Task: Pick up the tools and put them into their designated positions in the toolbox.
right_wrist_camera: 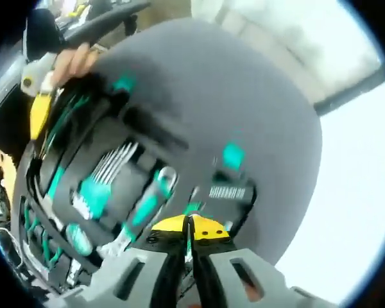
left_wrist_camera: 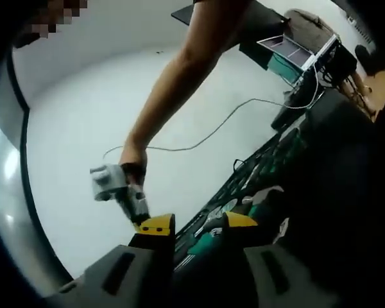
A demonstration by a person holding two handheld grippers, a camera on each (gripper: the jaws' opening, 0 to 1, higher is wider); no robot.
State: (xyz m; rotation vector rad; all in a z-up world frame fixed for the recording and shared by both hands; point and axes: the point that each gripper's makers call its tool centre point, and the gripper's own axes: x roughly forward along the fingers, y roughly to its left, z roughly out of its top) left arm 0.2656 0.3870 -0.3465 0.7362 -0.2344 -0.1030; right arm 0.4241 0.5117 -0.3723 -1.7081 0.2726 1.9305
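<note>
The toolbox (right_wrist_camera: 147, 128) lies open on the counter (right_wrist_camera: 269, 109), a black case whose moulded tray holds teal-and-silver tools. In the right gripper view a fan of silver hex keys (right_wrist_camera: 115, 160) sits in a teal holder near the tray's middle, and just beside it a teal-handled screwdriver (right_wrist_camera: 151, 196) with a chrome collar lies slanted in its recess. A row of small bits (right_wrist_camera: 230, 191) rests in a slot toward the counter's edge. The picture is blurred, so no brand or writing can be read on any tool.

The right gripper (right_wrist_camera: 189, 234) hangs right over the tray with its yellow-tipped jaws pressed together; something thin may be pinched between them, though I cannot tell. At the far end of the case a hand (right_wrist_camera: 74, 61) grips the other tool, yellow tip showing.

In the left gripper view the left gripper (left_wrist_camera: 196, 224) has its jaws parted, nothing between them, hanging above the toolbox edge (left_wrist_camera: 263, 167). A bare arm (left_wrist_camera: 179, 77) reaches down holding the grey body of the right gripper (left_wrist_camera: 119, 186). The counter is dark grey; the floor (left_wrist_camera: 83, 115) is pale, with a thin cable (left_wrist_camera: 205, 135) trailing across it.
</note>
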